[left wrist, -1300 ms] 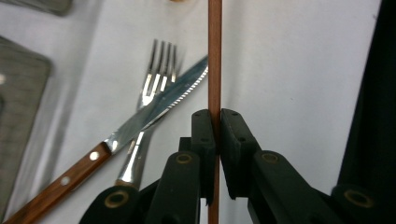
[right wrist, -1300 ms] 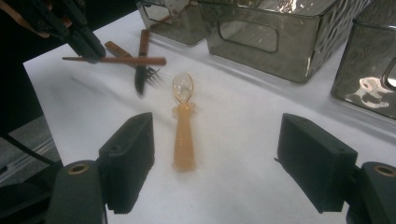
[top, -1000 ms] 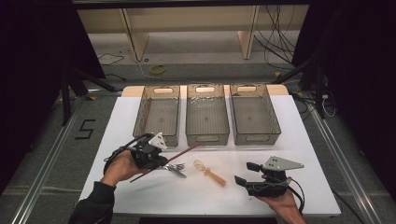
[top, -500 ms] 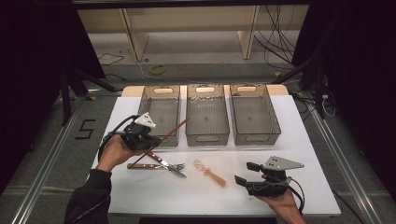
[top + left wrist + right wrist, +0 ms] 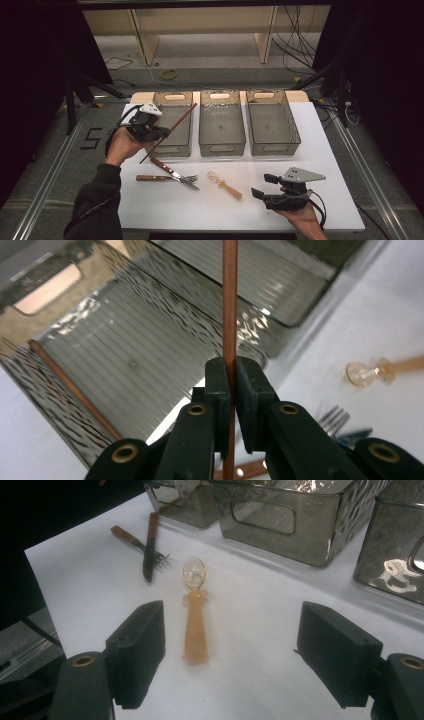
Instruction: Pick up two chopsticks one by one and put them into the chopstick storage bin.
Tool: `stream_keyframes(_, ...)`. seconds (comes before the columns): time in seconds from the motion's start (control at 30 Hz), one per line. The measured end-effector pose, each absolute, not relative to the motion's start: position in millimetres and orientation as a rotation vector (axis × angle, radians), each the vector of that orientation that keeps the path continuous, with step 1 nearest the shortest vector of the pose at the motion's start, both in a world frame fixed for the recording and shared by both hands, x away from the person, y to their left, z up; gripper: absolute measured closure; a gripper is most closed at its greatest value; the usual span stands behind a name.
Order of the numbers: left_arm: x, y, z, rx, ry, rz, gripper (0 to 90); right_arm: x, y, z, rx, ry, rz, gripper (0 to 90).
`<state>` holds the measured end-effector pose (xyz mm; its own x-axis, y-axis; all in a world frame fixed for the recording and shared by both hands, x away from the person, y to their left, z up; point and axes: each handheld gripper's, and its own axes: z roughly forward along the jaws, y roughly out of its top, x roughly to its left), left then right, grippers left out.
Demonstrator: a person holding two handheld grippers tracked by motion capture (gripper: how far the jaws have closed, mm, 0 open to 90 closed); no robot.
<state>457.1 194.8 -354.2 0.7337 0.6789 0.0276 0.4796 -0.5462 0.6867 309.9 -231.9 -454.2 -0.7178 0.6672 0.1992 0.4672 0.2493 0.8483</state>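
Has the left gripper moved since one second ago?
Yes. The left gripper, shut on a chopstick, went up and away from the forks to the left bin.

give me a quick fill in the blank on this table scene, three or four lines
1. The left tool is shut on a thin brown ____.
2. The right tool has its jaws ____.
3. The number of clear bins in a row on the table is ____.
4. The orange-handled spoon lies on the white ____.

Missing words: chopstick; open; three; table
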Motion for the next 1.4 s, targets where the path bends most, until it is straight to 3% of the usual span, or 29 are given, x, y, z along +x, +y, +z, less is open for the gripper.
stream_keyframes(0.6, 504.4, 199.4, -340.5, 2.150, 0.989, 0.470, 83.8, 310.1, -232.4, -454.5, 1.071, 2.316, 1.466, 28.1)
stream_keyframes(1.4, 524.5, 211.3, -382.1, 2.038, 1.119, 0.484, 83.5, 310.0, -232.3, -454.6, 1.070, 2.320, 1.466, 28.2)
